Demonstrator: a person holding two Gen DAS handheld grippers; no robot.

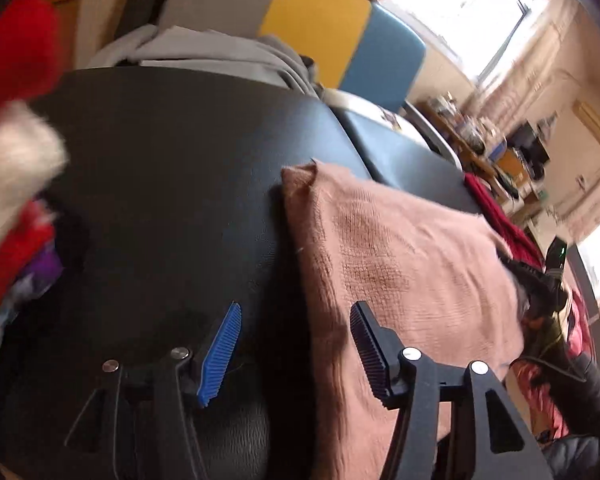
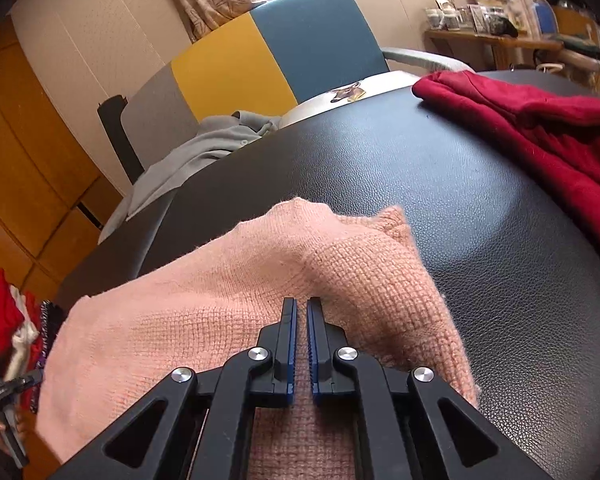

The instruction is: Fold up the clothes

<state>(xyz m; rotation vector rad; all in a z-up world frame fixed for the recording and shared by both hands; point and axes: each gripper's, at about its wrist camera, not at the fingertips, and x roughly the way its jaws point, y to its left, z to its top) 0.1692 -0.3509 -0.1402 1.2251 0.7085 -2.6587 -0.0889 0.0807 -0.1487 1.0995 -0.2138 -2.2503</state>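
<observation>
Nearest the right wrist camera, the right gripper [image 2: 302,312] is seen with its jaws drawn almost together over the pink knit sweater [image 2: 228,300]; a raised ridge of the knit runs up to the fingertips, so a fold appears to be pinched, though the fabric between the pads is hidden. The left gripper [image 1: 296,334] is held wide apart and empty, its blue pad [image 1: 220,356] over the bare black table [image 1: 172,184] and its other finger over the sweater's near edge.

The sweater is laid flat on the table, already doubled into a rough rectangle, with one corner [image 1: 300,174] pointing away from the left gripper. The step in hand is judged to be a fold of this sweater — the right side gathered and lifted while the left side is not yet taken.

Next, the left edge would need to be caught by the open gripper so that both sides can be carried over evenly; a one-sided pull could skew the knit.

Farther off, a dark red garment [image 2: 540,128] is spread across the table's far side, well apart from the sweater. Beyond the table a grey garment [image 2: 204,148] is draped beside a chair [image 2: 312,40] with yellow and blue panels.
</observation>
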